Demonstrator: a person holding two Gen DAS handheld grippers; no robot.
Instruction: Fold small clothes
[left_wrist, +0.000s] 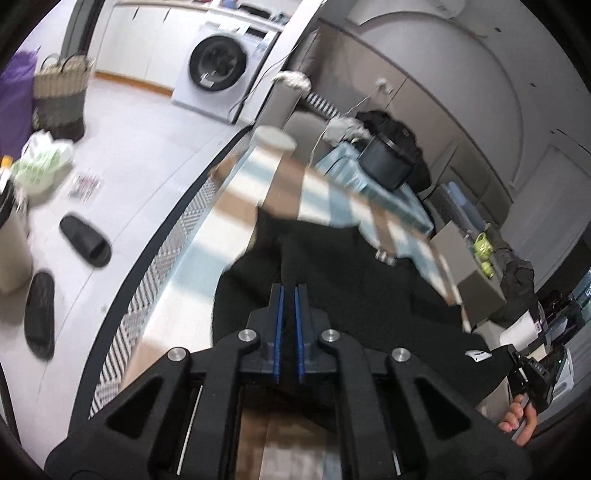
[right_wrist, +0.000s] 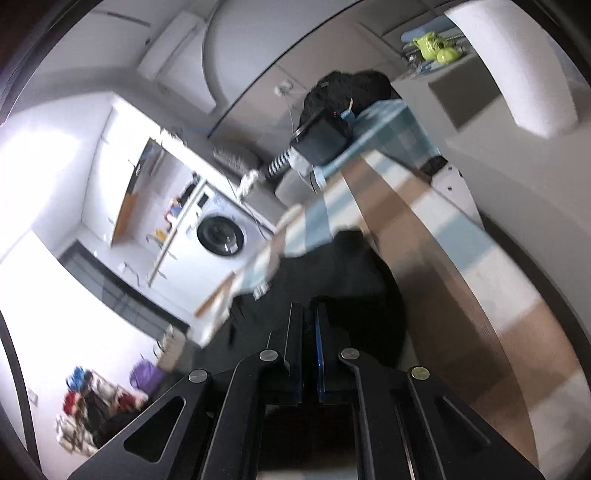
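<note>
left gripper (left_wrist: 289, 291) above a black garment (left_wrist: 354, 295) that lies on a table (left_wrist: 236, 206) covered in a blue, brown and white check; the garment sits toward the near end of the table, its far hem reaching the middle, its left side close to the left edge. the two blue pads stand narrowly apart with dark cloth showing in the gap; whether cloth is truly pinched cannot be told. right gripper (right_wrist: 308, 314), seen from its own camera, hangs over the same garment (right_wrist: 354, 266) with jaws likewise near-closed around a dark sliver; its hold is equally uncertain. both views are blurred and tilted, which suggests a lift or carry of an edge as the step in hand, with the fold itself not yet laid. to do this well: keep both grips at matching height and level, draw the cloth taut between them without stretching, carry the edge across so it lands square on the opposite edge, and lower before releasing. a white tag (left_wrist: 478, 355) at the garment's right side marks a useful alignment reference. a dark pot (left_wrist: 388, 162) at the far end stays well apart.
</note>
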